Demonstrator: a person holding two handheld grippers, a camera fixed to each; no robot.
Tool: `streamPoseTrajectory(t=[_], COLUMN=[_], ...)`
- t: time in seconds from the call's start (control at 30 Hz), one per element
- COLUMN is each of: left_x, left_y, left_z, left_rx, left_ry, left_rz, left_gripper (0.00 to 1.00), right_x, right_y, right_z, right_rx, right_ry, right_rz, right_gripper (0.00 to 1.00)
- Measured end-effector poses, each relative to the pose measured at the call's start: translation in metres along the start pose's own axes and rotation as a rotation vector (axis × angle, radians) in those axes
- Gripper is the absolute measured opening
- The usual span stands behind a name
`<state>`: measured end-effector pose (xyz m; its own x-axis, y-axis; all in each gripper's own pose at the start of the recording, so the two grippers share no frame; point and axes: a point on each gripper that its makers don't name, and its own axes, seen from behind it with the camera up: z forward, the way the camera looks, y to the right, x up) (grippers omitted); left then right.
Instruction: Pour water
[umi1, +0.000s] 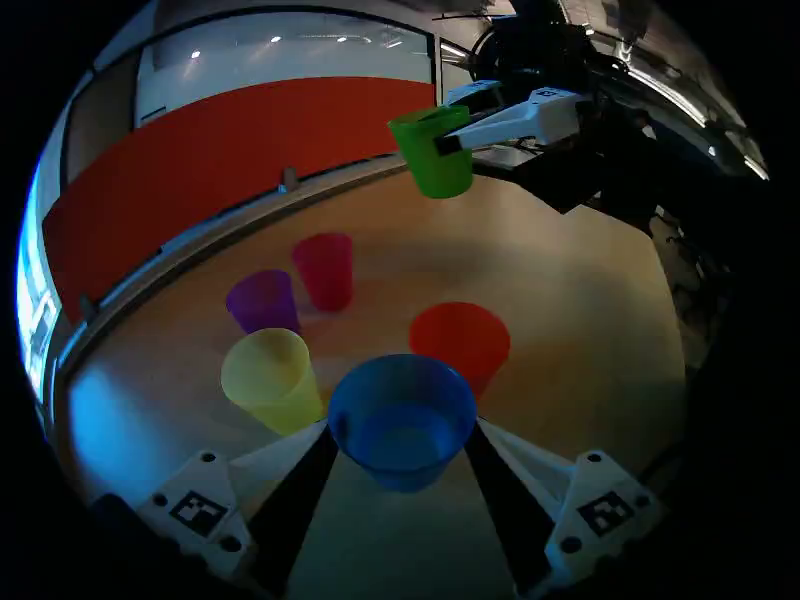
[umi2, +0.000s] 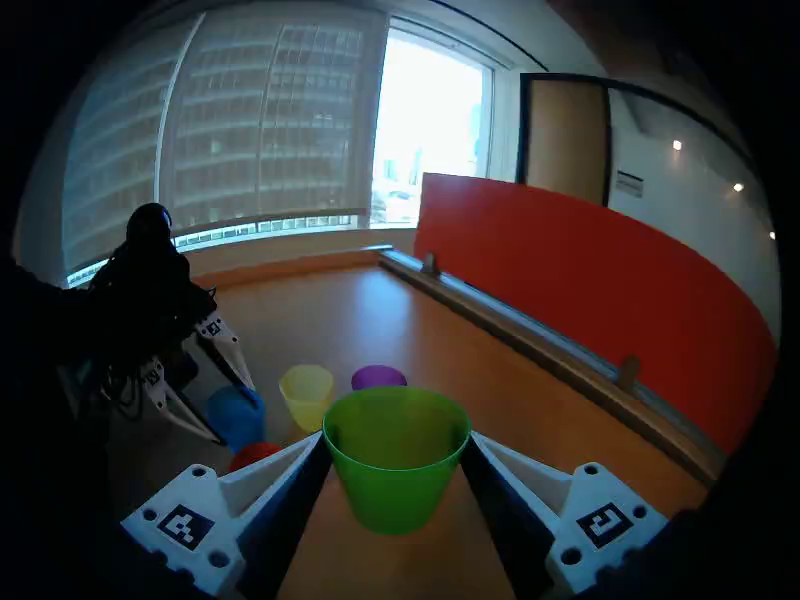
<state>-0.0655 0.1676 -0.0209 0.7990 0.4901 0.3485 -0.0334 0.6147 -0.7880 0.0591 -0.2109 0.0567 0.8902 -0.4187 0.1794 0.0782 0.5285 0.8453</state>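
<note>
Looks out over a dim wooden tabletop (umi1: 560, 260), backed by a long orange-red partition panel (umi1: 220, 160) across the upper left of the left gripper view and by bright, blind-covered windows (umi2: 260, 130) along the top of the right gripper view.

At lower centre of the left gripper view, finds a blue translucent plastic cup (umi1: 402, 400) pinched upright in the left gripper (umi1: 400, 445), jaws drawn in to cup width with one finger pressed on each flank. Seems to carry water in its lower part.

At lower centre of the right gripper view, finds a green translucent plastic cup (umi2: 396, 490) clamped the same way in the right gripper (umi2: 396, 450), upright and apparently empty. Hangs at upper centre of the left gripper view, raised above the table.

Just beyond the blue cup, standing on the wood: a yellow plastic cup (umi1: 270, 378) at left, a red-orange plastic cup (umi1: 460, 342) at right, then a purple plastic cup (umi1: 262, 300) and a magenta plastic cup (umi1: 324, 268) farther up the frame.

Probably light, thin-walled and springy, not fragile, so calls for a squeeze just firm enough to stop slipping without buckling the wall. Smooth tapered sides, likely slick if wet. Best gripped on opposite flanks a little under the rim, where the wall should be stiffest. With water inside, expect added weight and a shifting load on tilting the blue cup.
</note>
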Motion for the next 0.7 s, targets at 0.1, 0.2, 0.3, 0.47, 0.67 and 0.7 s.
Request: streamPoseTrajectory(t=[0.1,0.2,0.3,0.47,0.67,0.7], left_x=[-0.005,-0.008,-0.010,-0.014,-0.017,-0.018], left_y=[-0.001,-0.002,-0.003,-0.004,-0.006,-0.006], left_z=[0.003,0.006,0.008,0.011,0.011,0.010], left_rx=[-0.004,-0.005,-0.005,-0.008,-0.010,-0.010], left_ry=[-0.014,-0.022,-0.024,-0.028,-0.028,-0.028], left_rz=[0.002,0.004,0.004,-0.002,-0.011,-0.012], left_gripper=[0.85,0.85,0.85,0.85,0.85,0.85], right_x=[-0.004,-0.007,-0.008,-0.010,-0.015,-0.016], right_y=[0.001,0.001,0.001,0.000,-0.001,-0.001], right_z=[0.003,0.005,0.006,0.009,0.011,0.012], right_rx=[0.002,0.004,0.005,0.007,0.009,0.010], right_ry=[-0.007,-0.012,-0.016,-0.022,-0.033,-0.036], right_rz=[0.001,0.003,0.002,0.002,0.006,0.007], right_gripper=[0.90,0.90,0.90,0.90,0.90,0.90])
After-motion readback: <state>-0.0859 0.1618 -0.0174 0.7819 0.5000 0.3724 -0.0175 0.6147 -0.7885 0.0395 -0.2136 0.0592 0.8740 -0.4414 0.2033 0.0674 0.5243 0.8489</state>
